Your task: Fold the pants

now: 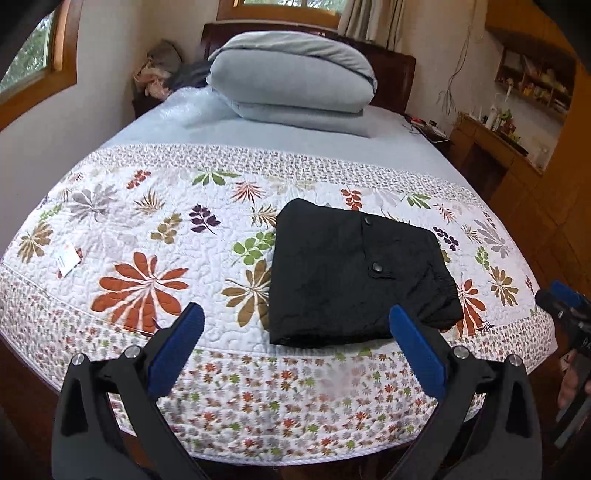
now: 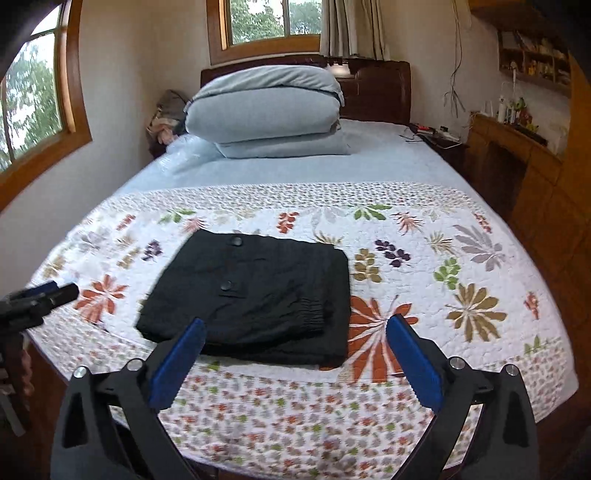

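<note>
Black pants (image 1: 354,273) lie folded into a compact rectangle on the floral quilt (image 1: 147,229), near the bed's foot edge. Left gripper (image 1: 295,325): jaws spread wide, nothing held, clear of the cloth. Right gripper (image 2: 295,336): likewise wide apart, empty, above the fold's near edge

Wooden-framed windows (image 2: 258,22), dark headboard (image 2: 380,92), floral quilted bed (image 2: 461,266), wooden cabinet (image 2: 517,155)

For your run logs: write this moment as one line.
pants: folded, on quilt | left gripper: open, empty | right gripper: open, empty
</note>
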